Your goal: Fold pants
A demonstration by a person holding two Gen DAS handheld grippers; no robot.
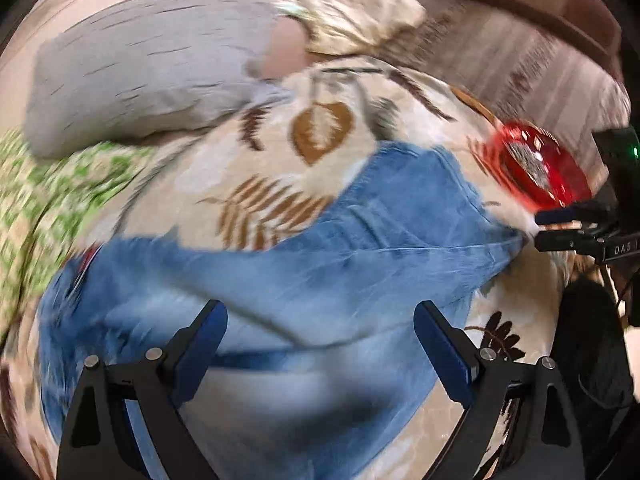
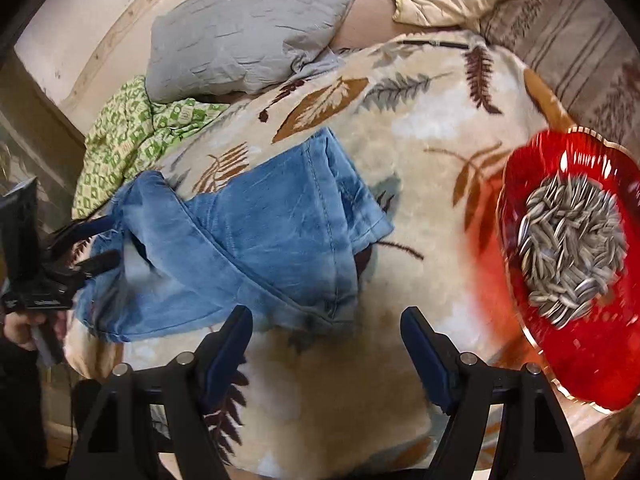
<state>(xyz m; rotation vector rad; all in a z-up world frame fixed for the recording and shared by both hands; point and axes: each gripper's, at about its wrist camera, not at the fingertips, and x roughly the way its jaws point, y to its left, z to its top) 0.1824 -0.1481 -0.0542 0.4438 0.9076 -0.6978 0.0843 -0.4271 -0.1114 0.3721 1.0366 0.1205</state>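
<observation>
Spreading wide with nothing between its jaws, the left gripper hangs over the jeans, lying part-folded mid-blanket toward its left edge. The right gripper, likewise agape and empty, should regrip the near hem squarely, clear of the red seed dish at the right edge.

My fingers carry matt blue pads on black plastic. Pants are faded denim; blanket plush; dish glossy red.

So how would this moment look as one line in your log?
task: fold pants | jeans: folded on blanket | left gripper: open, empty | right gripper: open, empty
</observation>
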